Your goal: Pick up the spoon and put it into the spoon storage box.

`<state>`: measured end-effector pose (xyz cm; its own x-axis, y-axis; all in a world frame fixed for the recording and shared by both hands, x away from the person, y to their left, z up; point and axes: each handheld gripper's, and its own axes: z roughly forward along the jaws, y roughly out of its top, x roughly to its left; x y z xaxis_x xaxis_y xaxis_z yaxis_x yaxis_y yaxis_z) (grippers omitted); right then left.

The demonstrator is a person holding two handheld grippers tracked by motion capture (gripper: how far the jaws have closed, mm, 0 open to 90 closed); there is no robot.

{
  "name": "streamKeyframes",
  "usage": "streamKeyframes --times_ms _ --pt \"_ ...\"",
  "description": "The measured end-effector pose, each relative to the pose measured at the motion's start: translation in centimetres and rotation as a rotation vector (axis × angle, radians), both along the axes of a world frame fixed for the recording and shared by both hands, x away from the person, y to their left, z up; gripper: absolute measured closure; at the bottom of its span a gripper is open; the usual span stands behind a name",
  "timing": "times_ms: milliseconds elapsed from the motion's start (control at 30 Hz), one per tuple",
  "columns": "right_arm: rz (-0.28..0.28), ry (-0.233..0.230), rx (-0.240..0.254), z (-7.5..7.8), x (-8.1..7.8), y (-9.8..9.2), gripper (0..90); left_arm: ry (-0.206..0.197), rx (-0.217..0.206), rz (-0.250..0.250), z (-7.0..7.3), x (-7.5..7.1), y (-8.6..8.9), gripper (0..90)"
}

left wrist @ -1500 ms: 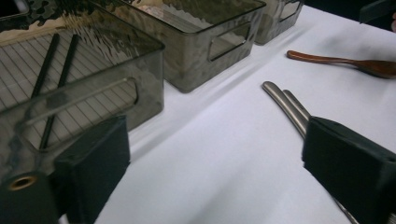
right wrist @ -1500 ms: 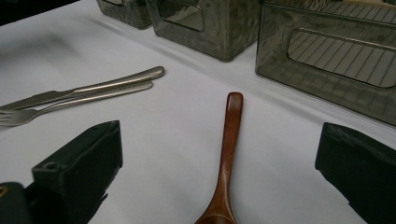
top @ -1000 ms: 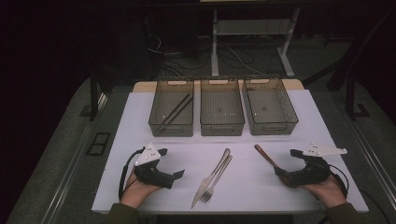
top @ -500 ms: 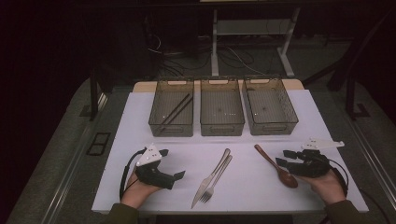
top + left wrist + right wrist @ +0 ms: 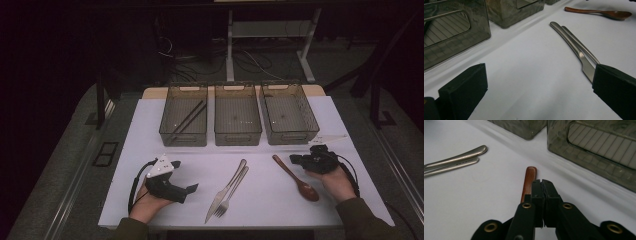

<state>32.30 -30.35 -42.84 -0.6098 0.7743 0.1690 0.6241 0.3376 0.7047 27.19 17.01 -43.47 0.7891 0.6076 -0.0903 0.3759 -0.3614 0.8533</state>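
The chopsticks (image 5: 186, 120) already lay in the left bin (image 5: 184, 131); the middle bin (image 5: 237, 132) and right bin (image 5: 290, 131) looked empty. The spoon (image 5: 296, 178), knife (image 5: 225, 192) and fork (image 5: 233, 191) lay on the white table (image 5: 150, 130), so most of the sorting seemed left to do. The right gripper (image 5: 296, 159) had just been closing; its jaws met, pad to pad, with nothing between them. The right gripper view showed them above the spoon's handle (image 5: 528, 182), not gripping it. The left gripper (image 5: 192, 189) rested wide open and empty. The left gripper view showed the knife and fork touching side by side beyond one jaw
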Motion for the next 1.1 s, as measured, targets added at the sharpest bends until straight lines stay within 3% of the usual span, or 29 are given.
streamKeyframes --times_ms 500,767,1100 --pt "0.000 0.045 -0.019 -1.5 3.8 2.4 88.6 0.013 0.003 -0.012 -0.2 0.2 0.0 0.0" --pt "0.026 0.068 -0.053 -1.9 3.8 3.4 88.7 0.011 0.002 -0.009 -0.2 0.1 0.0 0.0" --pt "0.120 0.074 -0.067 -1.6 3.1 5.2 88.7 0.010 0.000 -0.012 -0.2 0.1 0.0 0.0"
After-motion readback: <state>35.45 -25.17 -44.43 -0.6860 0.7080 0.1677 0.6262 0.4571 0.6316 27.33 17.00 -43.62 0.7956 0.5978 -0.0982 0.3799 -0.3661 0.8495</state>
